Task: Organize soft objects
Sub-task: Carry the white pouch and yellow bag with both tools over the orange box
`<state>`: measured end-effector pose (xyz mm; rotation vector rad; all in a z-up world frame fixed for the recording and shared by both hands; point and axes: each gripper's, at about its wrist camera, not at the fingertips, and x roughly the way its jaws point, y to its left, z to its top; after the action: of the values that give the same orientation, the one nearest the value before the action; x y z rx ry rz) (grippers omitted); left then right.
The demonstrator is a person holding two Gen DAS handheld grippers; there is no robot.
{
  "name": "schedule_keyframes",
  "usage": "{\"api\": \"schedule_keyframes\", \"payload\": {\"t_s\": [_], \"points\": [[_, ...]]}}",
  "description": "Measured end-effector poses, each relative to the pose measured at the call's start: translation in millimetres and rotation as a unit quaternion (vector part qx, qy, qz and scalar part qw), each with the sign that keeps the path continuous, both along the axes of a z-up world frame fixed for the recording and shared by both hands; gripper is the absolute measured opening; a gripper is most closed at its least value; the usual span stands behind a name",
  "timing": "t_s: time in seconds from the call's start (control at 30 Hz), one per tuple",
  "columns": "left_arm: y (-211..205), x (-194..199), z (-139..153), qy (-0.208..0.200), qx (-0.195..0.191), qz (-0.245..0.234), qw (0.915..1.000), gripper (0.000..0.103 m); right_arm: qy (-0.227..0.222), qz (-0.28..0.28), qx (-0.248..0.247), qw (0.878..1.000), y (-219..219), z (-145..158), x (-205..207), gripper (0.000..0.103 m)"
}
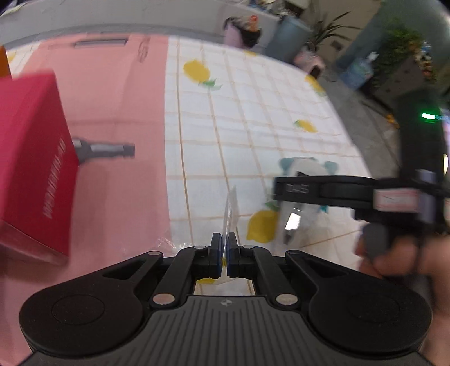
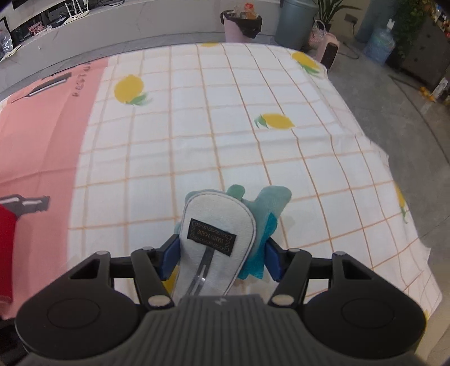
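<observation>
My right gripper (image 2: 220, 257) is shut on a soft hair clip (image 2: 216, 225): white felt with a black label, a metal clip and teal plush behind it. It is held above the lemon tablecloth (image 2: 225, 126). My left gripper (image 1: 224, 246) is shut on the thin edge of a clear plastic bag (image 1: 231, 209). In the left wrist view the right gripper (image 1: 303, 191) with the hair clip (image 1: 303, 169) shows at the right, beside the bag.
A red box (image 1: 33, 157) stands at the left on a pink cloth (image 1: 112, 98), its edge also in the right wrist view (image 2: 7, 247). Bins (image 2: 295, 22), plants and a water bottle (image 2: 379, 45) stand on the floor beyond the table's far edge.
</observation>
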<state>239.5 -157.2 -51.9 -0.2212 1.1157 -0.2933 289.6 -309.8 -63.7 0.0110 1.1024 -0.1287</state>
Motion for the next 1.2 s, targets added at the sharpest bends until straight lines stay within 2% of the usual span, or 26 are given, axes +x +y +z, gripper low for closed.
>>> {"api": "schedule_keyframes", "payload": {"t_s": [0.1,0.27,0.43,0.6,0.7,0.77,0.97,1.07,1.2], "points": [[17,-3,22,-0.024,-0.010,-0.023,0.9994,0.002,-0.016,-0.007,0.006,1.000,14,20,6,0.061],[44,8,54,-0.056,-0.027,-0.028,0.9976,0.002,-0.054,-0.026,0.049,0.997,35,64,24,0.061],[68,35,81,-0.072,-0.049,-0.025,0.9959,0.002,-0.088,-0.018,0.025,0.996,73,106,45,0.061],[79,63,110,-0.100,-0.044,-0.032,0.9935,0.002,-0.088,-0.036,0.072,0.993,97,123,74,0.061],[90,81,125,-0.102,-0.046,-0.028,0.9934,0.002,-0.083,-0.043,0.097,0.991,111,128,88,0.061],[103,90,133,-0.106,-0.042,-0.024,0.9932,0.002,-0.089,-0.031,0.092,0.991,127,136,93,0.061],[152,105,159,-0.140,0.011,0.019,0.9899,0.001,-0.116,0.027,0.091,0.989,180,169,103,0.061],[178,107,167,-0.144,0.036,0.040,0.9881,0.001,-0.135,0.067,0.100,0.983,210,186,101,0.061],[216,92,174,-0.152,0.064,0.055,0.9847,0.001,-0.145,0.138,0.145,0.969,252,202,88,0.061]]}}
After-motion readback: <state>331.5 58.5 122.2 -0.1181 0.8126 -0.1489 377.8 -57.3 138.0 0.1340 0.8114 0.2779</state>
